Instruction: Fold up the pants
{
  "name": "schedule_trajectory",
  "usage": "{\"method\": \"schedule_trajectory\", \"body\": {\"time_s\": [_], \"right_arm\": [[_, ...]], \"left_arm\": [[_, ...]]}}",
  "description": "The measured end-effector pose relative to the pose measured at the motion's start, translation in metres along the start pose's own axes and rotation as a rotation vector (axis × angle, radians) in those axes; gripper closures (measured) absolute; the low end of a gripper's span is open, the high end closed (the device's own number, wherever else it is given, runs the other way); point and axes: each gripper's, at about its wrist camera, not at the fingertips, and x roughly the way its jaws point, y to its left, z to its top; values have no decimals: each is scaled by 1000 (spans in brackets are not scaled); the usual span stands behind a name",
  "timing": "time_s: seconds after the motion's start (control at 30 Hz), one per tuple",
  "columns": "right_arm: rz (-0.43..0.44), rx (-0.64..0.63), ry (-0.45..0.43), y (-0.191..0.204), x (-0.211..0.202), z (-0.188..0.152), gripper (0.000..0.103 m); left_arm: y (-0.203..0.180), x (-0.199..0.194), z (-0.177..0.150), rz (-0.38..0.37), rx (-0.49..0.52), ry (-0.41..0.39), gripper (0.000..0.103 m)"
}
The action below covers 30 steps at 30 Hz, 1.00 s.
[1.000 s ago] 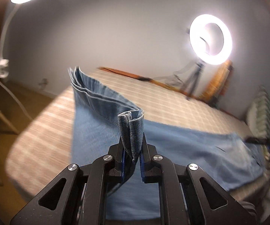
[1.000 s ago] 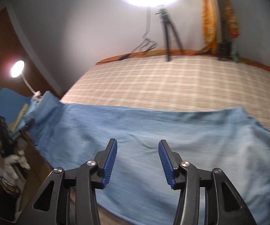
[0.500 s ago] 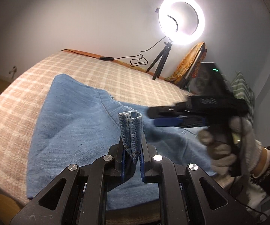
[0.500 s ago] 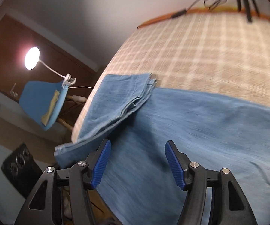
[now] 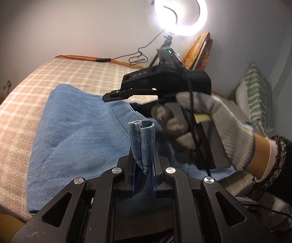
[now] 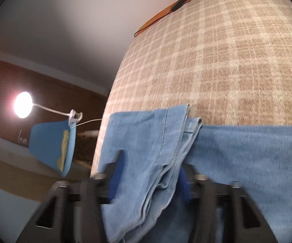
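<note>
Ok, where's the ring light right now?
Left wrist view only: the ring light glows top right against the wall, on its tripod beyond the checked bed, above the gloved hand.

Pants (image 5: 75, 133) lie across the near part of the bed (image 5: 81, 75), one end doubled back on top. Ring light (image 5: 180, 10) on a tripod behind the bed's far edge. Pillow (image 5: 253, 101) to its right. Chair (image 6: 50, 141) and lamp (image 6: 23, 104) off the bed's left side.

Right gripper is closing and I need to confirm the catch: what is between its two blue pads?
In the right wrist view, the folded-over layers of the pants lie between the blue pads of the right gripper, whose jaws are closing.
</note>
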Motion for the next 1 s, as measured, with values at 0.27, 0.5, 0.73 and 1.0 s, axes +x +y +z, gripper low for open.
{"method": "schedule_trajectory", "body": {"time_s": [0.27,0.5,0.73,1.0], "right_arm": [[-175,-219,-82,45,-16,0,98],[-250,-316,-154,57,-62,-6,99],[-302,-343,-223,46,-123,-18,99],[-370,-336,-278,24,-181,-30,99]], "left_arm": [[-20,10,-7,-11,45,49,94],[-49,11,0,-58,81,44,94],[-87,15,4,-103,146,46,93],[-139,31,5,-165,240,56,93]]}}
